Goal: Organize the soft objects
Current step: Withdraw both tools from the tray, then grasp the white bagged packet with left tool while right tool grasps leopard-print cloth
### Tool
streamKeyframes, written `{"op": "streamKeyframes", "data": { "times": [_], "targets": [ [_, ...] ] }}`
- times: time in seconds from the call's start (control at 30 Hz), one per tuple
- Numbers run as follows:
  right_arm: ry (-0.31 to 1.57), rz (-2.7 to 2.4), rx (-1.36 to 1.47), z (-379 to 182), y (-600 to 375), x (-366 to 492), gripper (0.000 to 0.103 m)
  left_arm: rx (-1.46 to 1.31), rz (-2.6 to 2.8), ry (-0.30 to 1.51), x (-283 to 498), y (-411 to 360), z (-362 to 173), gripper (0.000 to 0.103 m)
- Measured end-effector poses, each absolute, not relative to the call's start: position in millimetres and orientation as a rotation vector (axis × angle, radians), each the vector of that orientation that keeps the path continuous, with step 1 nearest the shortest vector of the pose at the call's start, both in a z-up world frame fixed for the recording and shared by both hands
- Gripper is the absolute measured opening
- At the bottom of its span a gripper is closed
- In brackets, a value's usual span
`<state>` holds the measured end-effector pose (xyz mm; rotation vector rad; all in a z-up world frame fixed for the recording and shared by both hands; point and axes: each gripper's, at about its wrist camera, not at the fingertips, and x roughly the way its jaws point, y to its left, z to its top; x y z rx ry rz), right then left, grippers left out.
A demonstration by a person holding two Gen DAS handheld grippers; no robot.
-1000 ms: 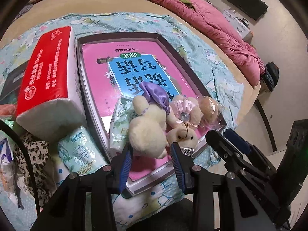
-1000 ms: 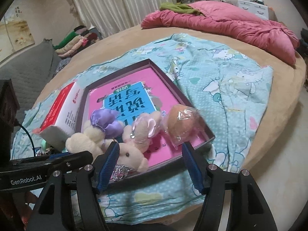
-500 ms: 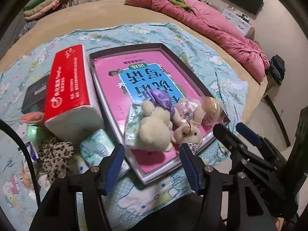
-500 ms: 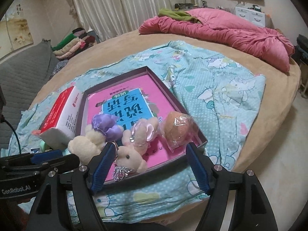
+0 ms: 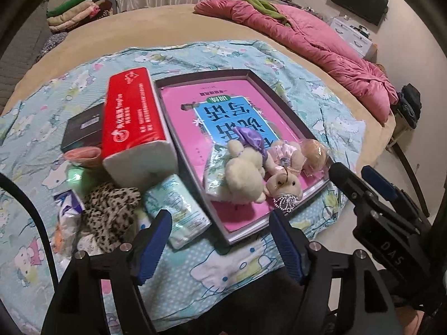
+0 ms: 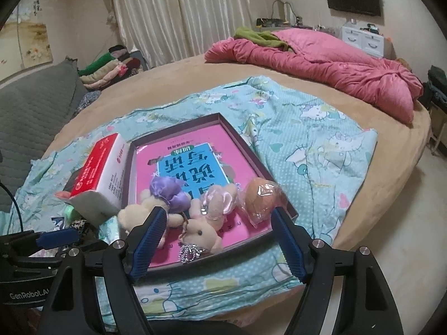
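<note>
With the left gripper (image 5: 220, 243) opening on nothing and the right gripper (image 6: 219, 240) spread and empty, the toys (image 5: 251, 167) lie heaped at the tray's (image 5: 282, 95) near edge, where a careless reach could tip one onto the blanket (image 5: 223, 265).

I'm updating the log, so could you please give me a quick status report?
Left gripper opening, empty; right gripper open, empty. Cream plush and pink plush lie in the tray. Tissue pack outside, unobstructed.
</note>
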<state>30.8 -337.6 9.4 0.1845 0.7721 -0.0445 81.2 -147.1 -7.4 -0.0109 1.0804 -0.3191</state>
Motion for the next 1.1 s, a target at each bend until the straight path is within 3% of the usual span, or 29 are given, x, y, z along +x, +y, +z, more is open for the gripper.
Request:
{"op": "streamKeyframes", "data": {
  "times": [0.73, 1.1],
  "targets": [
    [0.724, 0.048, 0.060, 52.0, -281.9, 16.6, 0.079, -0.074, -0.217, 1.007, 56.1, -73.7, 33.2, 0.076],
    [0.727, 0.101, 0.029, 61.2, -254.9, 11.9, 0.079, -0.168, -0.087, 0.979, 50.9, -0.2, 41.2, 0.076]
  ]
}}
